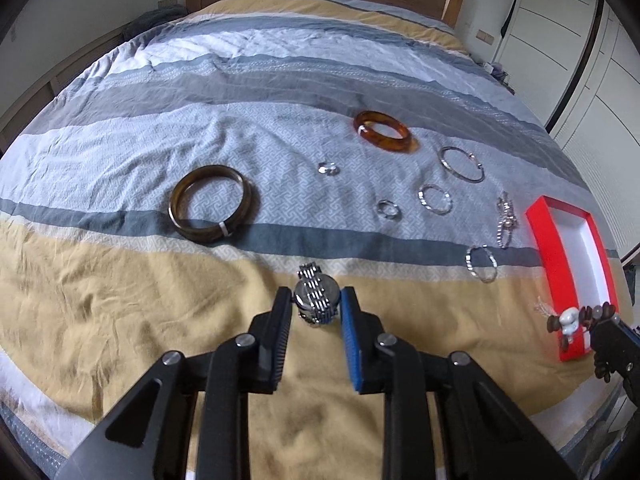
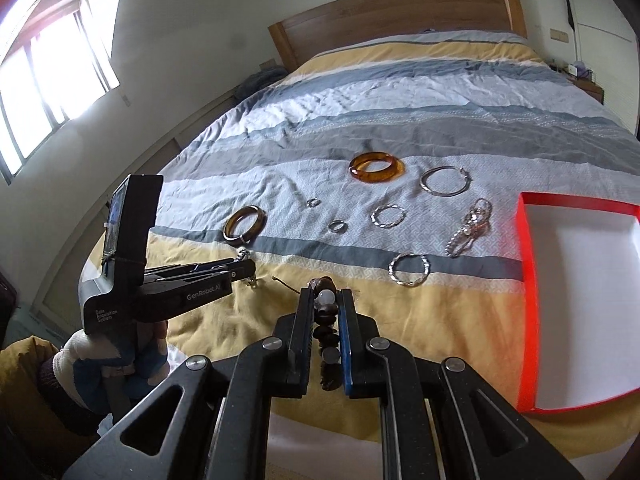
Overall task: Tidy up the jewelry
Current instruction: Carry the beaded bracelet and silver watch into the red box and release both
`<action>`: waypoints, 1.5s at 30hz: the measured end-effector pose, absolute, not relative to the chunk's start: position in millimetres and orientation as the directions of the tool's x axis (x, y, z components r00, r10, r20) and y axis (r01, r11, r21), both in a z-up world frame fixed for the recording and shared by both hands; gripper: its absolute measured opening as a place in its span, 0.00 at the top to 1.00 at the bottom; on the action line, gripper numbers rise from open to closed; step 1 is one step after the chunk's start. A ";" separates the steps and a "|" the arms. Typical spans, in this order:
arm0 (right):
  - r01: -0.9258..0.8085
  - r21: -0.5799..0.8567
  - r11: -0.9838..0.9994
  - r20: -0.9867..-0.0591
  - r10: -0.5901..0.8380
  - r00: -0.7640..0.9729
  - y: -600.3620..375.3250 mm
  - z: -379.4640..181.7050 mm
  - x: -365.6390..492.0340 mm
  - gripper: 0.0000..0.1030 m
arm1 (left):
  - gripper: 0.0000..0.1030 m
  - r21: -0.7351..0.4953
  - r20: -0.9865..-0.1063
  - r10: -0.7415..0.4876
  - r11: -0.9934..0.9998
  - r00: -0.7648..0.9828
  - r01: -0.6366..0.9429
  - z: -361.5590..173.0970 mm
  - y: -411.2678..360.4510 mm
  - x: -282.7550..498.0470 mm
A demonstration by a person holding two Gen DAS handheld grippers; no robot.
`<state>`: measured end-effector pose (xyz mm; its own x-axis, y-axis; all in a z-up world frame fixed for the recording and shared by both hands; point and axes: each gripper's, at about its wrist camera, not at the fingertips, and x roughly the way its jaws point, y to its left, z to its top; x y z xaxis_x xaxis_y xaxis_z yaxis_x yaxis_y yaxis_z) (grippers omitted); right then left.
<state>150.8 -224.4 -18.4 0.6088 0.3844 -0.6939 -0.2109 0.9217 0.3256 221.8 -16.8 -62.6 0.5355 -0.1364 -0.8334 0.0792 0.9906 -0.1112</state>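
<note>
On the bed (image 1: 120, 300), near its yellow stripe, left gripper (image 1: 316, 300) is sitting with fingers narrowed around a steel watch (image 1: 316, 296); pad contact is hard to confirm, since small gaps are showing on both sides. Watch's underside is hiding behind its band.

Right gripper (image 2: 326, 300) is clamping a dark beaded bracelet (image 2: 325, 320) with 1 white bead, fingers nearly together; its lower loop is hanging between the fingers, partly hidden. From the left wrist view that gripper is cut off at the frame edge.

Red box (image 2: 524, 248) with white lining is lying at the right, looking empty; its far side is running out of frame.

Still lying loose on the bed: amber bangle (image 1: 386, 132), dark brown bangle (image 1: 210, 208), 4 thin silver hoops (image 1: 462, 164), 2 small rings (image 1: 328, 168), 1 silver chain piece (image 1: 505, 218) too tangled to identify. Bare bedding is lying open between watch and box.
</note>
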 end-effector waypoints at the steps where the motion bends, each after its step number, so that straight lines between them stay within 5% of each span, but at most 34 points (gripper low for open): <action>1: -0.197 0.324 0.925 -0.690 0.374 0.620 -232.0 -14.5 147.4 0.89 | 0.78 -0.120 -0.829 -0.151 0.988 0.538 0.093 -57.5 -23.0 220.2; 18: 0.155 0.201 0.967 -0.705 0.033 0.709 -425.2 -11.5 120.2 0.89 | 0.78 -0.204 -0.792 -0.438 0.846 0.424 0.493 -23.1 -249.3 198.6; 26: 0.253 0.198 0.947 -0.764 -0.013 0.645 -475.6 -63.9 119.8 0.88 | 0.78 -0.125 -0.843 -0.390 0.812 0.370 0.570 -70.0 -319.7 193.2; 40: 0.275 0.147 0.950 -0.802 -0.048 0.595 -481.6 -90.0 117.4 0.88 | 0.77 -0.049 -0.858 -0.332 0.812 0.392 0.581 -99.7 -332.0 188.4; 45: 0.288 0.133 0.948 -0.805 -0.066 0.589 -482.1 -89.2 117.4 0.77 | 0.77 -0.049 -0.856 -0.335 0.810 0.394 0.584 -97.7 -331.8 186.9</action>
